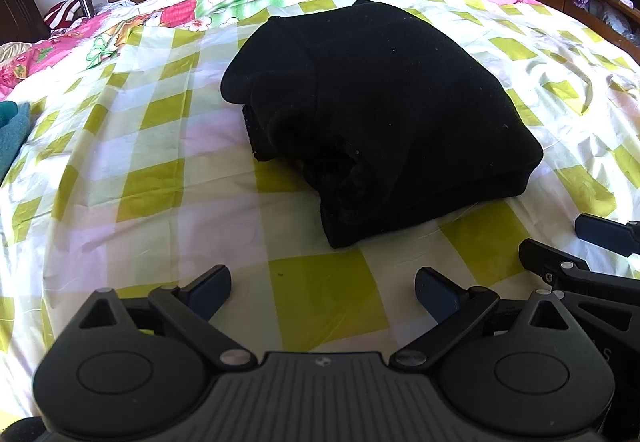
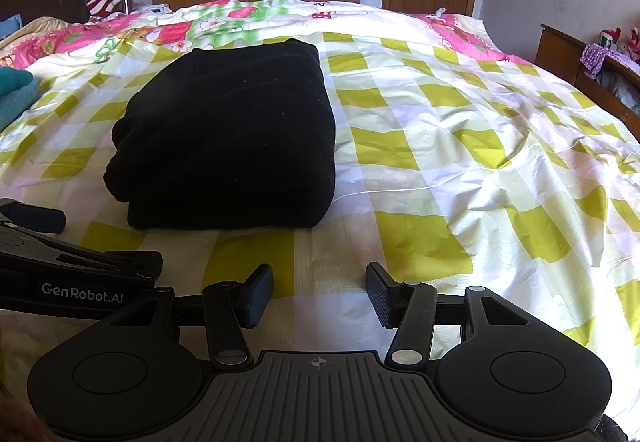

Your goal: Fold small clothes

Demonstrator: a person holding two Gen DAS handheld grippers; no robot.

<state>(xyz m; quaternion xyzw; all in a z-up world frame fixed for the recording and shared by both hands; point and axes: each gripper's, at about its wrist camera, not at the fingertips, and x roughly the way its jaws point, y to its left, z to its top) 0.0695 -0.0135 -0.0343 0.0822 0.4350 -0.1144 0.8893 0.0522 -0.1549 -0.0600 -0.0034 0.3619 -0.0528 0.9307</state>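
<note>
Black and soft, the folded cloth [image 1: 380,110] sits in a neat pile on your bed [image 2: 460,170], on the yellow and white check sheet. It lies just past both grippers. At the far right a wooden shelf [image 2: 600,74] has some cloth things in it, too small to tell what. Your left gripper [image 1: 322,292] has its jaws wide apart. Nothing is in them. They hang over the bare sheet, near the pile. Your right gripper [image 2: 319,294] has its jaws about half apart, and they hold nothing. A blue-green cloth [image 2: 14,90] lies at the far left.
</note>
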